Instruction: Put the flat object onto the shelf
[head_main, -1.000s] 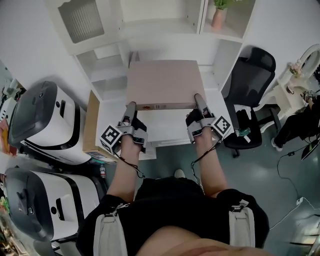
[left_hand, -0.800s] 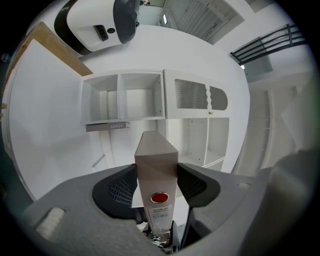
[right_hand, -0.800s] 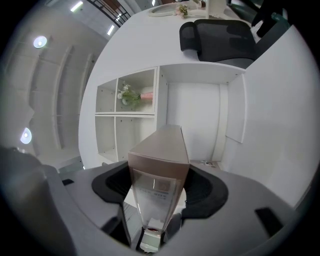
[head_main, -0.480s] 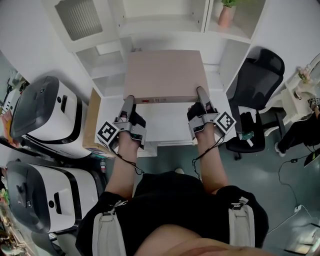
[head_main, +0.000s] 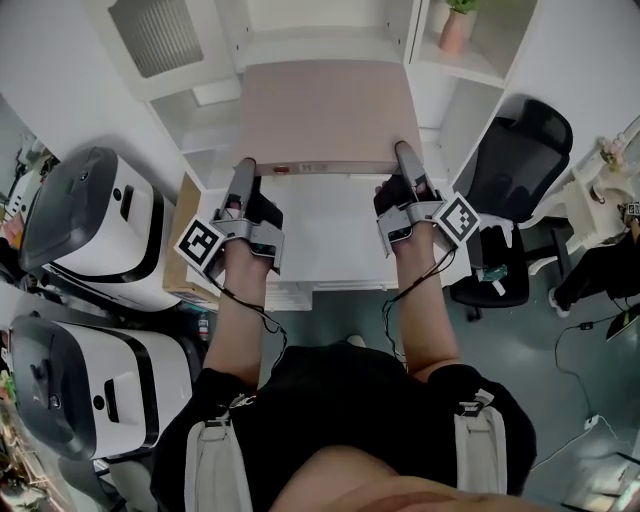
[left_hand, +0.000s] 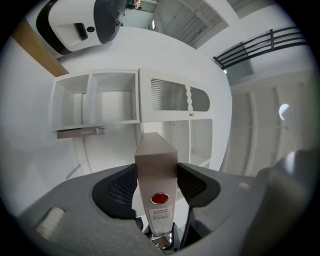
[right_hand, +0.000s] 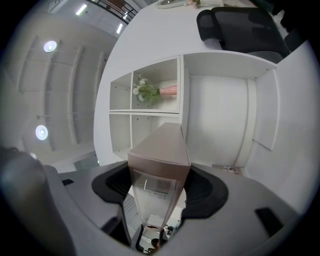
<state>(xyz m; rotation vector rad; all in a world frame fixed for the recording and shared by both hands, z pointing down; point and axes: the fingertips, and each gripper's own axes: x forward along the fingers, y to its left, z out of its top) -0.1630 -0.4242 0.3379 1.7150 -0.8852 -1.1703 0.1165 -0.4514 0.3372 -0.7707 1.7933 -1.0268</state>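
Overhead, a person holds a flat box (head_main: 325, 115) level in front of a white shelf (head_main: 300, 40), one gripper on each near corner. The box's far edge lies over the shelf's open compartments in the head view; whether it touches them cannot be told. Its right side runs close beside an upright divider, with a potted plant (head_main: 455, 28) in the compartment past it. A white desk (head_main: 325, 240) lies below the box's near edge. Two white machines (head_main: 90, 235) stand to the left and a black chair (head_main: 520, 150) to the right, both apart from the arms.

The left gripper (head_main: 243, 178) has its jaws set wide, pads pressed on both faces of the box's thin edge (left_hand: 156, 165). The right gripper (head_main: 403, 160) grips the other corner (right_hand: 160, 150) the same way.

The box is pale pinkish-brown, broad and thin, with sharp corners. Its near edge carries a round red sticker (left_hand: 159, 198) and a small white label (left_hand: 161, 215) beside the left gripper.
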